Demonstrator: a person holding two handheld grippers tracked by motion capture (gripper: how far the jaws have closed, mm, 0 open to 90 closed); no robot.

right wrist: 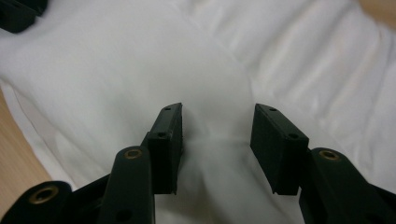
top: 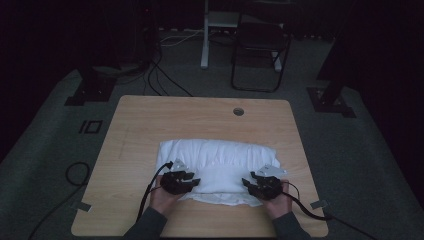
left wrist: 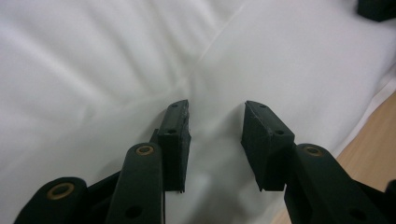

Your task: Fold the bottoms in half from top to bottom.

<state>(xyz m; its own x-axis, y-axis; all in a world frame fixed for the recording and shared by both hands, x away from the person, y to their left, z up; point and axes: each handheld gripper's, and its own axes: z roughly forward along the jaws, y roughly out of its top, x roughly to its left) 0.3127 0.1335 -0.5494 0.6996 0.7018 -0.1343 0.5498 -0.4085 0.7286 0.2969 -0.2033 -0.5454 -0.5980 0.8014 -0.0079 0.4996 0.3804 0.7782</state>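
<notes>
While both grippers sit over the near edge of the cloth (top: 217,167), I read each as spread, with fabric lying under the gap but not pinched. My left gripper (top: 181,182) covers the near left part, my right gripper (top: 262,185) the near right, so each hand is nearest its own end. In the left gripper view the pads (left wrist: 175,140) stand apart above a crease; the right gripper's pads (right wrist: 166,142) likewise. Folded white, the cloth lies mid-table (top: 150,120), long axis running left to right, ahead of both hands. Bare wood shows beyond it and along the near edge, so I judge there is room to fold forward.
</notes>
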